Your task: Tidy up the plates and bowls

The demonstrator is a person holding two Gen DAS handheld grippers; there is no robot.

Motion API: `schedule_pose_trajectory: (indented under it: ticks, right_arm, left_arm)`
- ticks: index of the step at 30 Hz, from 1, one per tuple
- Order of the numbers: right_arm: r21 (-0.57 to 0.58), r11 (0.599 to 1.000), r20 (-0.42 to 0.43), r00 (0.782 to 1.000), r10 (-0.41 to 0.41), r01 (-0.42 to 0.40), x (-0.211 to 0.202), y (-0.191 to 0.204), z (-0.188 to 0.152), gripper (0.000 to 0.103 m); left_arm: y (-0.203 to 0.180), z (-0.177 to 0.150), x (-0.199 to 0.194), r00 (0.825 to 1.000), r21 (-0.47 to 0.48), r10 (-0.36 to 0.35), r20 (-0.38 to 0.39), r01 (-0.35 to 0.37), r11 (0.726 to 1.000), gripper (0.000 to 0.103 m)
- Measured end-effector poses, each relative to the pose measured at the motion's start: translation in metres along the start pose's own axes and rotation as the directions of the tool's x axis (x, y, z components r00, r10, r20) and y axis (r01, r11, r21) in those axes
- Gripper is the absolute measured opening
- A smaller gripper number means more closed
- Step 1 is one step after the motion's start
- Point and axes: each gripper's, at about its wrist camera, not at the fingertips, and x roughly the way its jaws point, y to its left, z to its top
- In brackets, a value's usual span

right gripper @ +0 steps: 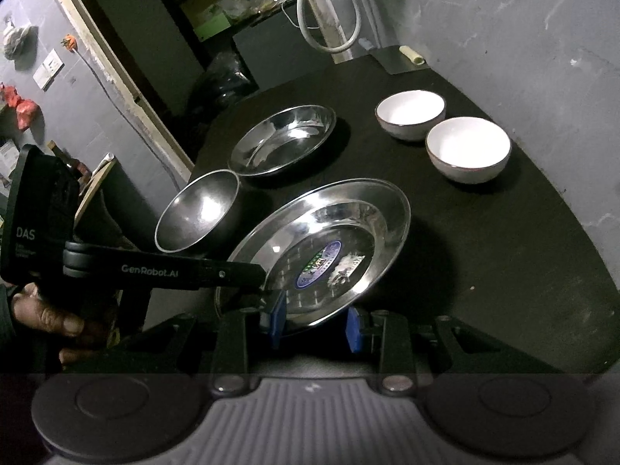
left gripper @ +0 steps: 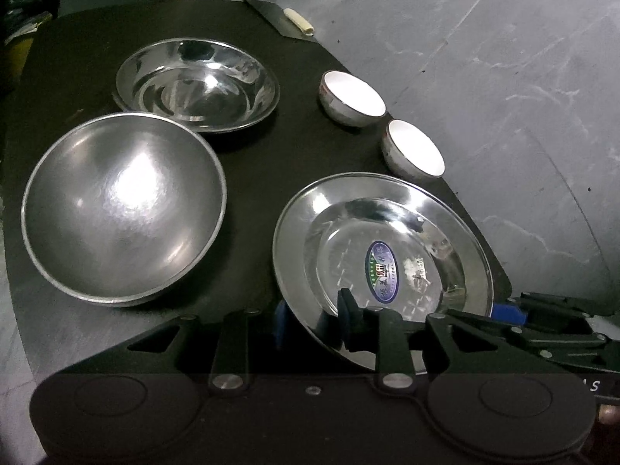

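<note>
Left gripper (left gripper: 312, 323): jaws part-open astride the near rim of the steel plate (left gripper: 383, 255), no firm pinch visible. Deep steel bowl (left gripper: 124, 209) lies beyond, left of its fingers. Right gripper (right gripper: 317, 327): blue pads straddle the same rim, narrow gap; contact unclear. Plate sits tilted. Judgement: settle one firm grip before lifting; keep plate level.

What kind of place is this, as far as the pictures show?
Probably a simple home kitchen or utility room: steel plate and white bowls on a black table, rough grey wall, white hose.
</note>
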Motion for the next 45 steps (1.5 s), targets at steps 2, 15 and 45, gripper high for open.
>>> schedule_pose_trajectory:
  ticks: [2, 15, 45]
  right_arm:
    - [0.004, 1.0, -0.006, 1.0, 0.005, -0.005, 0.001, 0.0, -0.001, 0.036]
    - [0.032, 0.999, -0.04, 0.999, 0.011, -0.01, 0.01, -0.004, -0.003, 0.036]
    - [0.059, 0.998, -0.114, 0.993, -0.009, 0.015, 0.024, -0.012, -0.005, 0.038]
  left_arm:
    - [0.001, -0.002, -0.001, 1.0, -0.002, 0.002, -0.005, -0.002, 1.0, 0.03]
    - [0.002, -0.004, 0.005, 0.999, -0.027, 0.013, -0.043, -0.014, 1.0, 0.03]
    - [-0.005, -0.004, 0.014, 0.993, 0.003, 0.026, -0.112, -0.026, 1.0, 0.035]
